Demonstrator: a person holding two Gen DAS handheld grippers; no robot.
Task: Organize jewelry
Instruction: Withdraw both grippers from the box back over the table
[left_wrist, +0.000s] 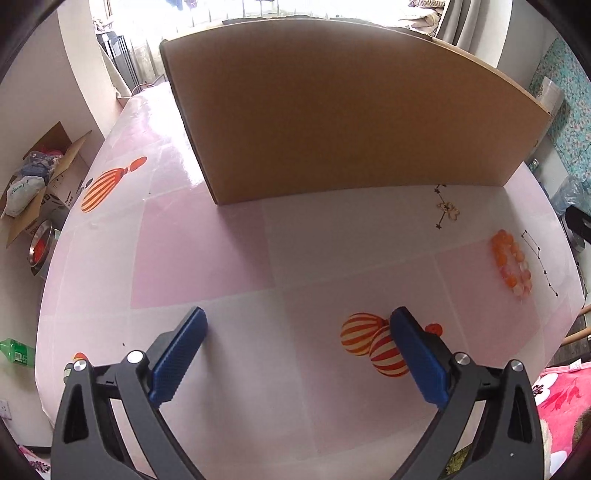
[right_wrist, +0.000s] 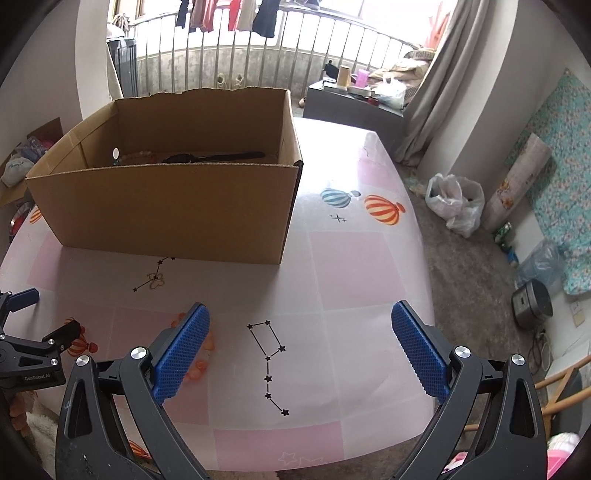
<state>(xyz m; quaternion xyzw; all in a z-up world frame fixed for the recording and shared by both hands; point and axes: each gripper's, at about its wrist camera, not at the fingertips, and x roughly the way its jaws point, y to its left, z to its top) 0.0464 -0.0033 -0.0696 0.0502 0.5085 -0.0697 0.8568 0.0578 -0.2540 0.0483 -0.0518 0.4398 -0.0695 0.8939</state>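
Note:
An orange and pale bead bracelet (left_wrist: 511, 263) lies on the pink tablecloth at the right; in the right wrist view it (right_wrist: 201, 360) is mostly hidden behind my right gripper's left finger. A small gold butterfly trinket (left_wrist: 451, 212) lies near the box; it also shows in the right wrist view (right_wrist: 155, 281). The open cardboard box (right_wrist: 173, 206) holds a bead string (right_wrist: 138, 156) and a dark item (right_wrist: 214, 157). My left gripper (left_wrist: 297, 325) is open and empty above the table. My right gripper (right_wrist: 300, 321) is open and empty, just right of the bracelet.
The table (right_wrist: 351, 258) has printed balloons and star lines. Its right edge drops to a floor with bags (right_wrist: 456, 201) and a metal pot (right_wrist: 532, 302). The box wall (left_wrist: 351, 122) fills the back of the left wrist view. The left gripper's fingers (right_wrist: 22, 297) show at far left.

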